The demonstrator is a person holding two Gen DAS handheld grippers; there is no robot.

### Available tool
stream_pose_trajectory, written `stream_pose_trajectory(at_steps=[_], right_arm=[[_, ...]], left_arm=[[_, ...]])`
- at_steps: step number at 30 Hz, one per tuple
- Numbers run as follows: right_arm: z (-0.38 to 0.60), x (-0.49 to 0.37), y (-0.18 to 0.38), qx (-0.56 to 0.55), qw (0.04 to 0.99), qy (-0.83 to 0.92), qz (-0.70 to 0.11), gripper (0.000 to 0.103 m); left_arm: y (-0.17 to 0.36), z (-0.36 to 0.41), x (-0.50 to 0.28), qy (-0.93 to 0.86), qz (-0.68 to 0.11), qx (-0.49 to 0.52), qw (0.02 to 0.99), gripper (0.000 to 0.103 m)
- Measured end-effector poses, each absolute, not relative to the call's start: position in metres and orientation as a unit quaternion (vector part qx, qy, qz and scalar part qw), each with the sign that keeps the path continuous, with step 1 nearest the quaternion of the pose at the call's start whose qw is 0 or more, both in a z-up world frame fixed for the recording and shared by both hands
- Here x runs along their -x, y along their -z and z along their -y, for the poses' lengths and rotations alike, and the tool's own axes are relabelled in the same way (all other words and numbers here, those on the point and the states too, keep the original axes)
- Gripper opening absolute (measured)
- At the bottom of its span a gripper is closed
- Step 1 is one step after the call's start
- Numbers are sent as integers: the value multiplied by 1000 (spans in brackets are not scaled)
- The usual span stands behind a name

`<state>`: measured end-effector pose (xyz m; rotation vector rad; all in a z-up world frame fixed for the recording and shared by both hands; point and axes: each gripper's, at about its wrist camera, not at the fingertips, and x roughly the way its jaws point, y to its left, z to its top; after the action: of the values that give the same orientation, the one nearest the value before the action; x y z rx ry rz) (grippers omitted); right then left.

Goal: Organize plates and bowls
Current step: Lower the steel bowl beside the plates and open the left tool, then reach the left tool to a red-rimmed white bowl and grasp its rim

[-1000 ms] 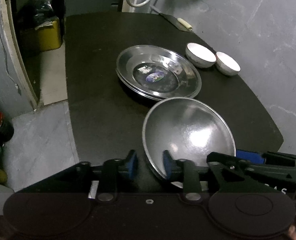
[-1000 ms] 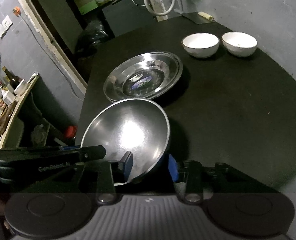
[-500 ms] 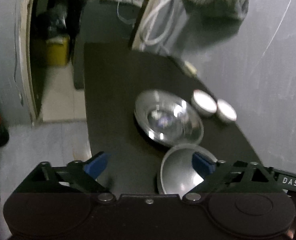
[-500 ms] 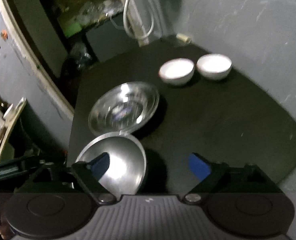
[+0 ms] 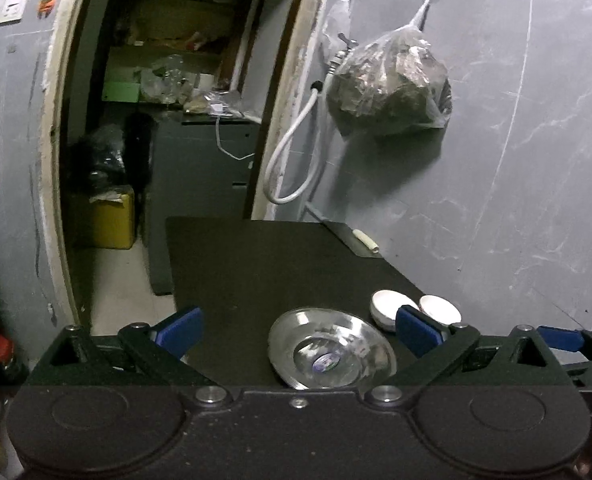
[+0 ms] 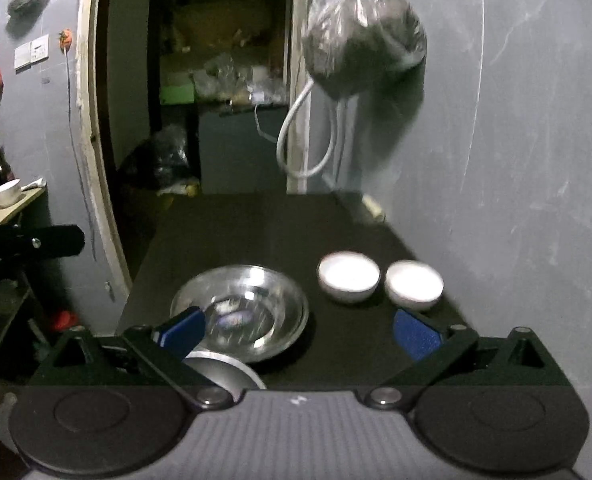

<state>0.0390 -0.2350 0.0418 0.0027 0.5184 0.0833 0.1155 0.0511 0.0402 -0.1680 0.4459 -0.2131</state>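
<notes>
Both grippers hang above the near end of the dark bench [image 5: 256,264], angled down toward it. The left gripper [image 5: 297,330] has its jaws still opening and spread wide, and nothing sits between the blue pads; the right gripper [image 6: 297,330] is the same, jaws opening wide and holding nothing. On the bench, the stack of steel plates [image 6: 242,312] lies left of centre, with a small label showing in the middle of the top plate. To its right, apart from it, stand two white bowls side by side: the left white bowl [image 6: 348,281] and the right white bowl [image 6: 413,284], very close together near the grey wall. A steel bowl [image 6: 224,372] rests on the bench nearer than the plates, just below the right gripper's left finger, its rim partly hidden by the gripper body. At the far right edge of the bench lies a knife with a pale handle [image 5: 365,240]. A plastic bag [image 5: 389,88] hangs on the wall above.
</notes>
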Motion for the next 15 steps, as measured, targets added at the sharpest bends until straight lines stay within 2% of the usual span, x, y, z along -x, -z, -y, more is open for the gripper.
stream_pose_trajectory(at_steps=[15], right_arm=[[299, -69, -38, -47, 970, 24, -236, 103]], left_arm=[[-60, -3, -178, 102, -232, 67, 965, 102]])
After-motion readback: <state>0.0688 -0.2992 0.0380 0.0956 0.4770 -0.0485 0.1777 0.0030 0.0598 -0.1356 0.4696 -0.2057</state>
